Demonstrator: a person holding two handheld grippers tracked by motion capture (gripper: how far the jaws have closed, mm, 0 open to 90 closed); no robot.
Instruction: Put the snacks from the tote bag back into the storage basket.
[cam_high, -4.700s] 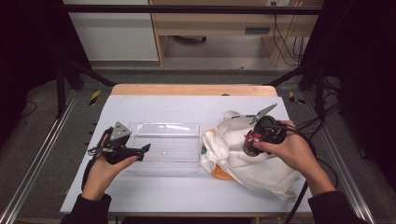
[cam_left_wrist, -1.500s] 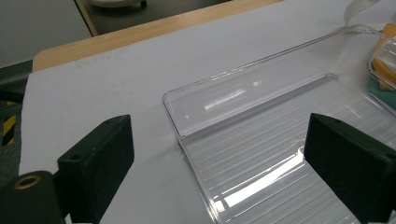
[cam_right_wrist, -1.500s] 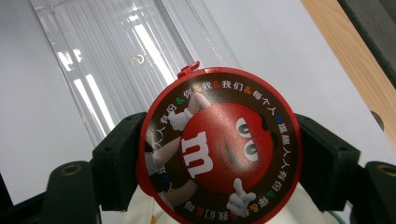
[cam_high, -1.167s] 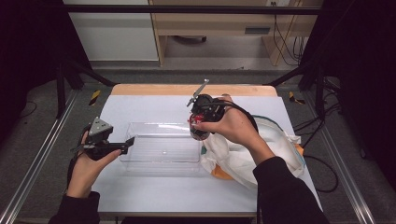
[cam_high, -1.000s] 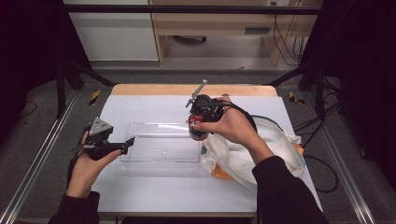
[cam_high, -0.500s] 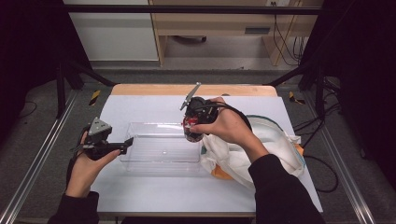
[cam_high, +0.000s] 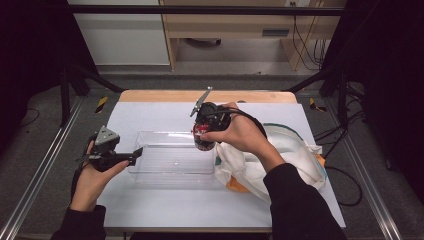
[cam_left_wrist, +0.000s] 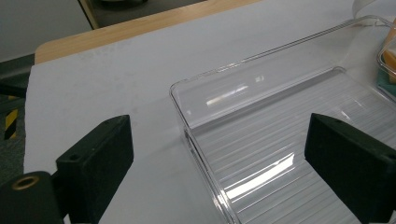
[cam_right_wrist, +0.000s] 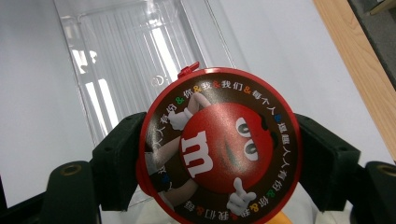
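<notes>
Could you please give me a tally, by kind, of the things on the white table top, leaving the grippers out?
Clear plastic tray: 1
Round red candy tin, held over the tray's right end: 1
White cloth bag, with something orange showing under it: 1
Total: 3

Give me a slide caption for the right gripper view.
Right claw grips a round red candy tub above a clear plastic tray.
</notes>
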